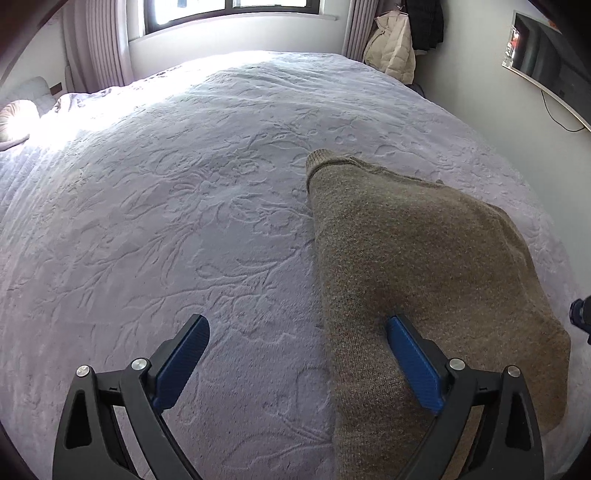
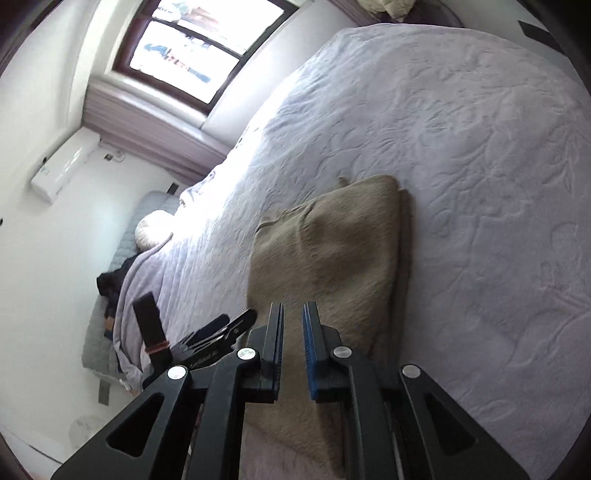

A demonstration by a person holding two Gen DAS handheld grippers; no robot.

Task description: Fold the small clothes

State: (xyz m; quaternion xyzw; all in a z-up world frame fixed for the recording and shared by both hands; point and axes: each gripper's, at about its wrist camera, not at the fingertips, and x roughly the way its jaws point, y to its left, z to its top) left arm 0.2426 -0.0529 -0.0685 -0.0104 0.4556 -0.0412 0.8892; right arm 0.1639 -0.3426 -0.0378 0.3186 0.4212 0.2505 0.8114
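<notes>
Our left gripper [image 1: 297, 363] hangs with its jaws spread wide, nothing between them; one blue pad [image 1: 413, 363] hovers over the folded brown sweater [image 1: 406, 258]. Our right gripper [image 2: 293, 347] is nearly closed, a narrow gap left, gripping nothing. We see the sweater lying flat on the lavender bedspread [image 1: 166, 221], toward four o'clock in the left view. At twelve o'clock stands a window [image 1: 229, 11].
</notes>
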